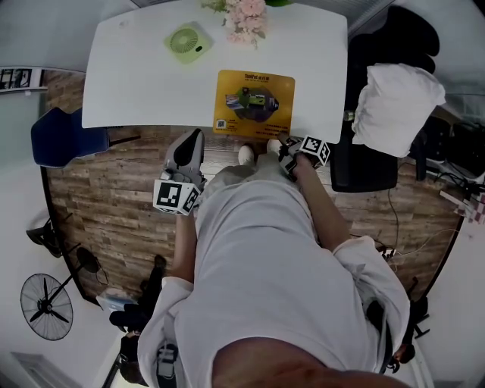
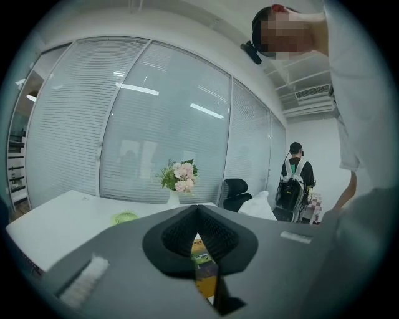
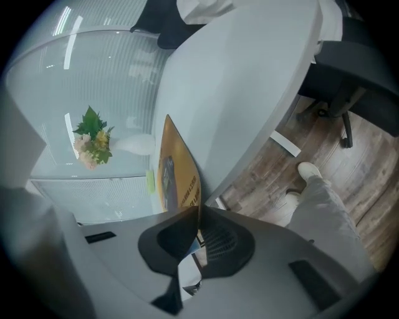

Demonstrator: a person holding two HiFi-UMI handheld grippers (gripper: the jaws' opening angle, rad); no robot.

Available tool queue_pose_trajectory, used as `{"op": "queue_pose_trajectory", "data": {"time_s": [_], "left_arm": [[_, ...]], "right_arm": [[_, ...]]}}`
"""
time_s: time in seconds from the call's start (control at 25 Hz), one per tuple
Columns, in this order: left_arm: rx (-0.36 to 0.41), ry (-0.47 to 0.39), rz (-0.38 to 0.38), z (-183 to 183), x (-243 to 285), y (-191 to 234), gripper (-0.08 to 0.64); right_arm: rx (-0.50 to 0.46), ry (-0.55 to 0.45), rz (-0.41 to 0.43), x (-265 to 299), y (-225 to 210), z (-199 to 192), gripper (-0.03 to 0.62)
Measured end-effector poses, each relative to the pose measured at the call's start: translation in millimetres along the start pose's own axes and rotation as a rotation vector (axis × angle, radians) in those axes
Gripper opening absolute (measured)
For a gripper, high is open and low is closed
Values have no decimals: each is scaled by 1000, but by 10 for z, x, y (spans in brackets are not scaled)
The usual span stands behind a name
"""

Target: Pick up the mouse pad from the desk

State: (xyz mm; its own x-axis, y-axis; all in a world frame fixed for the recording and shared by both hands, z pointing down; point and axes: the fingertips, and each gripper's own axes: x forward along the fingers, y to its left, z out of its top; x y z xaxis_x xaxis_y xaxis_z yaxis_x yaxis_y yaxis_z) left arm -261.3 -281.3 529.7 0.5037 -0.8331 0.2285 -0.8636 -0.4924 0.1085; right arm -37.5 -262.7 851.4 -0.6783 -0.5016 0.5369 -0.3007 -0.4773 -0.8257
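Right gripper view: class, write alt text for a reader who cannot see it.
The right gripper is shut on the near edge of a yellow mouse pad on a white desk. Pink flowers stand beyond; wood floor and a white shoe show at right.

Your right hand-held gripper [image 1: 286,147] sits at near right corner of yellow mouse pad [image 1: 254,102], on white counter [image 1: 136,76] edge. Your left hand-held gripper [image 1: 194,138] short of counter, over wood floor [image 1: 114,204]. Green fan [image 1: 188,41], pink flowers [image 1: 246,19] well beyond both.

Yellow mouse pad [image 1: 254,102], white desk [image 1: 136,76], green fan [image 1: 189,41], pink flowers [image 1: 246,19], wood-grain floor [image 1: 114,204]
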Motion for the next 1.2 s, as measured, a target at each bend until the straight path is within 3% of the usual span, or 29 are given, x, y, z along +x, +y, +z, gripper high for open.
{"op": "queue_pose_trajectory", "data": {"time_s": [0.32, 0.6, 0.72, 1.0, 1.2], "left_arm": [[-12, -14, 16, -23, -23, -2, -11], [-9, -39, 17, 64, -25, -48, -12], [-10, -47, 22, 56, -31, -56, -12], [13, -93, 73, 252, -50, -31, -11], [6, -142, 98, 431, -68, -1, -11]], "right_arm": [[-97, -15, 79, -77, 327, -5, 9], [-229, -88, 272, -187, 920, 98, 9], [-242, -93, 322, -199, 1133, 120, 9], [-398, -129, 422, -280, 1711, 213, 9], [-448, -154, 523, -391, 2169, 251, 9]]}}
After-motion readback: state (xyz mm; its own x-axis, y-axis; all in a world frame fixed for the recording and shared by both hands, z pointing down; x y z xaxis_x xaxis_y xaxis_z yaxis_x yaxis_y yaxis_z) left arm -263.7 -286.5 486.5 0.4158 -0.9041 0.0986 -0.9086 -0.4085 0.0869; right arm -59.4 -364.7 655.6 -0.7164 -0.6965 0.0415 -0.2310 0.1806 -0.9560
